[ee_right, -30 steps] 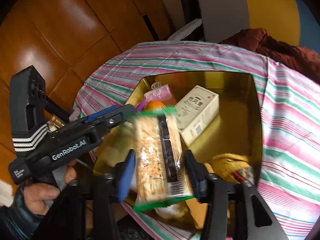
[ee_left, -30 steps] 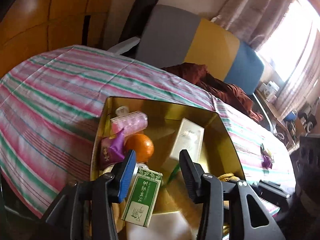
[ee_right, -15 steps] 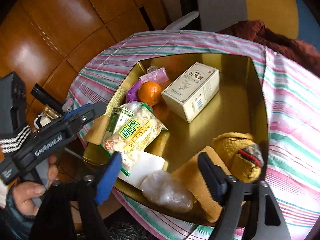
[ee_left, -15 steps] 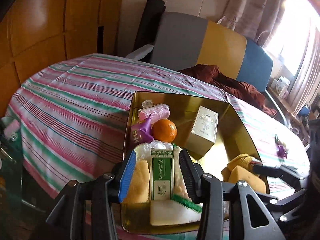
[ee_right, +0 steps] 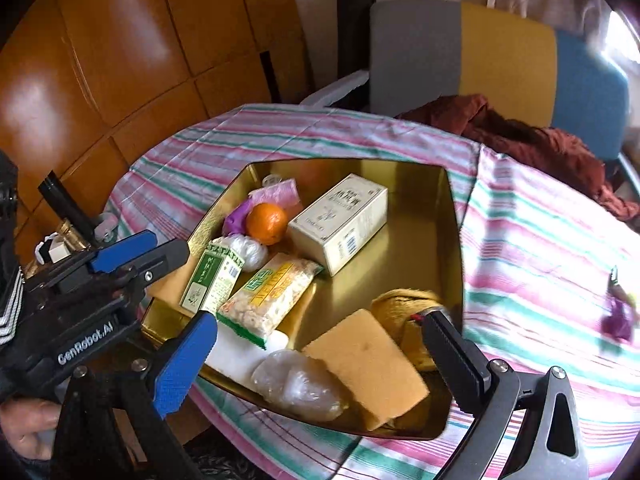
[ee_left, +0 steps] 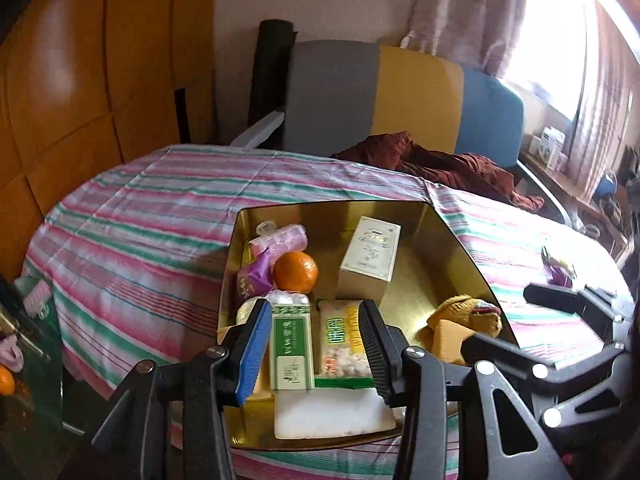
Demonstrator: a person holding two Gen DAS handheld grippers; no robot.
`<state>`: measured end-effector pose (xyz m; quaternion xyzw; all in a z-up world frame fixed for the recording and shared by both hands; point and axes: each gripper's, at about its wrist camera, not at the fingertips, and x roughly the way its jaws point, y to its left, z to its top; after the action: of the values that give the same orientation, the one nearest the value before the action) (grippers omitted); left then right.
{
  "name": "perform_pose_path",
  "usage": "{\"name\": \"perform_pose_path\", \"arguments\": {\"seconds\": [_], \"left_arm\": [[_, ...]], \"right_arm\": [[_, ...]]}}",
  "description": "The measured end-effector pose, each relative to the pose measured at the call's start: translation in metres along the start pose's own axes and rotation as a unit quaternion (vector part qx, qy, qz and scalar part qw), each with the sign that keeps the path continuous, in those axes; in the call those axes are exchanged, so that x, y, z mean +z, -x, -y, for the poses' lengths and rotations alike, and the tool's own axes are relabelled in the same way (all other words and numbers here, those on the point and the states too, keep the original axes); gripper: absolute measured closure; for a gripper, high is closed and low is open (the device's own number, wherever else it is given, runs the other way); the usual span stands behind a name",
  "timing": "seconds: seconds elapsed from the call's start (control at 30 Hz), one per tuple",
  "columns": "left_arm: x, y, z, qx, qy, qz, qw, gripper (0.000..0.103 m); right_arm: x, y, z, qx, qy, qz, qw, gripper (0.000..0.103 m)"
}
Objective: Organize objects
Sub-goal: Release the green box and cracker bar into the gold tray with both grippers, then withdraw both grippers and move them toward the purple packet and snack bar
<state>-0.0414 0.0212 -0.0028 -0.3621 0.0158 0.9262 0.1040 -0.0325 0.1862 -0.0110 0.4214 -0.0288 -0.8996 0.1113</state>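
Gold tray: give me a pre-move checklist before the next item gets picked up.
1. Snack packet released: ok. It lies in the gold tray, against the green box; the right tool has just been opening and nothing sits between its jaws.
2. Left tool free: ok. Its jaws stand partly open above the tray, gripping nothing.
3. Room left in the tray: ok. Bare floor shows beside the cream box.
4. Items still outside: not ok. A purple wrapper lies on the striped cloth.
5. Orange steady: cannot tell; it rests among the other items.
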Motion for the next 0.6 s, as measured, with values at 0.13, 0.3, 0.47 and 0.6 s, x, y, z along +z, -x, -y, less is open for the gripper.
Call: {"name": "perform_pose_path", "arguments": {"seconds": [0.13,0.3,0.47,0.6], "left_arm": [[0.000,0.006,0.016,-0.002,-0.027,0.007,0.9996,0.058],[-0.001,0.009,0.036,-0.015,-0.054,0.010,0.9984,0.058],[-0.002,0.010,0.058,-0.026,-0.082,0.010,0.9962,0.058],[-0.003,0.010,0.073,-0.035,-0.101,0.008,0.9942,0.058]], "right_arm": [[0.000,0.011,0.006,-0.022,-0.003,0.017,1.000,0.000],[-0.002,0.020,0.024,-0.043,-0.020,0.026,0.999,0.000],[-0.008,0.029,0.050,-0.066,-0.043,0.029,0.996,0.000],[-0.013,0.036,0.075,-0.087,-0.067,0.031,0.993,0.000]]}}
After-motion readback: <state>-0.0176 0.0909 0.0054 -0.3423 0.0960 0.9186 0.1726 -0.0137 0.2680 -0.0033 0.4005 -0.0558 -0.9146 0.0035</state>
